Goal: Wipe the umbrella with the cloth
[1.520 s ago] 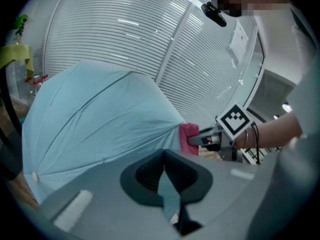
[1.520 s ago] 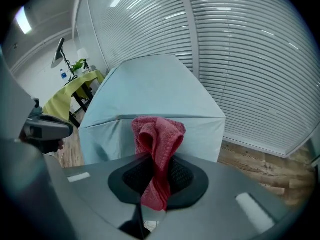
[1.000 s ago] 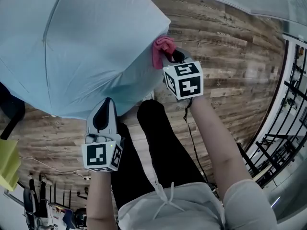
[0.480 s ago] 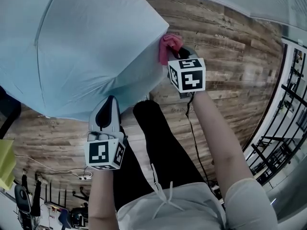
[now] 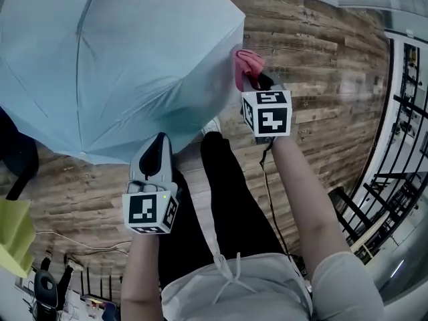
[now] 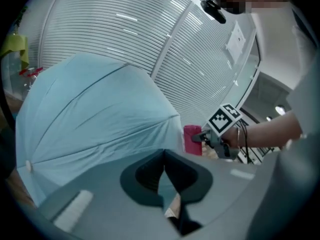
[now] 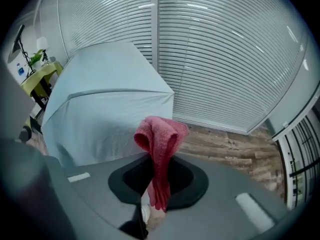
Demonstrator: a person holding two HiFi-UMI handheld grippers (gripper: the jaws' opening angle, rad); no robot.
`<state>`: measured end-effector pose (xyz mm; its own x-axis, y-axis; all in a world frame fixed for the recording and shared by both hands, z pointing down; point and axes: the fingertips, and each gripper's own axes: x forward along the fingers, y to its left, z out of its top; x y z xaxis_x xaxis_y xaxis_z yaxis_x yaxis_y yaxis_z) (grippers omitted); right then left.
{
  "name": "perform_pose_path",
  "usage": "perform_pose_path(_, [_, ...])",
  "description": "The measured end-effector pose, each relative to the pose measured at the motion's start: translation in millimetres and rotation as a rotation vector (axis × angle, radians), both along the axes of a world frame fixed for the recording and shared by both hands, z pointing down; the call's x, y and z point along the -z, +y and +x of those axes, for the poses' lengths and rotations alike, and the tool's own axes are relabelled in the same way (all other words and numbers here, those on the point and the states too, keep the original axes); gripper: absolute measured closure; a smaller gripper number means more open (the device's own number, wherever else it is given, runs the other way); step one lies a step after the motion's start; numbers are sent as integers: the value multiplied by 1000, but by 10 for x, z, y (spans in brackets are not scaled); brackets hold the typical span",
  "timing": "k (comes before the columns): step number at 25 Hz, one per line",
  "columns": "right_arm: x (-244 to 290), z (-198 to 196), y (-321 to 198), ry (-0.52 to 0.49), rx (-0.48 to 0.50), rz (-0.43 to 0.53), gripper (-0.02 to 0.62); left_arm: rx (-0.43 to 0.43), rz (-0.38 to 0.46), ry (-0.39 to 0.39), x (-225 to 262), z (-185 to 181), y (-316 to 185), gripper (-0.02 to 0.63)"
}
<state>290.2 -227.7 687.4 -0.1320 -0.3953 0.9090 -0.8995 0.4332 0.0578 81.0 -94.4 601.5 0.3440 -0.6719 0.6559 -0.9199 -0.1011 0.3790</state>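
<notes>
An open light blue umbrella (image 5: pixel 100 65) fills the upper left of the head view, its canopy facing me. My right gripper (image 5: pixel 253 82) is shut on a pink cloth (image 5: pixel 246 64) that stands up out of its jaws at the canopy's right edge. Whether cloth and fabric touch I cannot tell. In the right gripper view the cloth (image 7: pixel 160 139) hangs folded in front of the umbrella (image 7: pixel 105 99). My left gripper (image 5: pixel 158 147) sits at the canopy's lower hem. Its jaws (image 6: pixel 164 156) are shut with a strip of the blue umbrella fabric (image 6: pixel 90 119) pinched between them.
The floor (image 5: pixel 314 65) is wooden planks. A black metal railing (image 5: pixel 401 112) runs along the right. The person's black-trousered legs (image 5: pixel 227 199) stand below the umbrella. A yellow object (image 5: pixel 13 236) and a dark shape (image 5: pixel 17 156) lie at the left edge. Slatted blinds (image 7: pixel 215 49) back the room.
The right gripper with the pink cloth has shifted a little to the right along the canopy's edge. The left gripper has stayed at the hem.
</notes>
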Motion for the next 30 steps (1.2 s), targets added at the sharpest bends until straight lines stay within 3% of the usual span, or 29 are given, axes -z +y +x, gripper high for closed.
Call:
perform_pose_path(7, [288,-891,1100,-41,10,-16,535,-86,4,-21,134,-692,685,600])
perform_pose_path(13, [327,-1807,1827,-124,7,-60,535,-49,18,-24,204,-1274,1044,600])
perform_pose_path(17, [246,-2424,2180,-168,62,-90,535,-7,2,-30,151,-1629,1340,600])
perform_pose_path(24, [116,-3485,2486,-250,241,-123,535,84,-55,-56,-62,-2227,1707,600])
perform_pose_path(30, [7,-3905,2418,-302,260,-124,535,171,-70,-62,-199,-2564,1749,600])
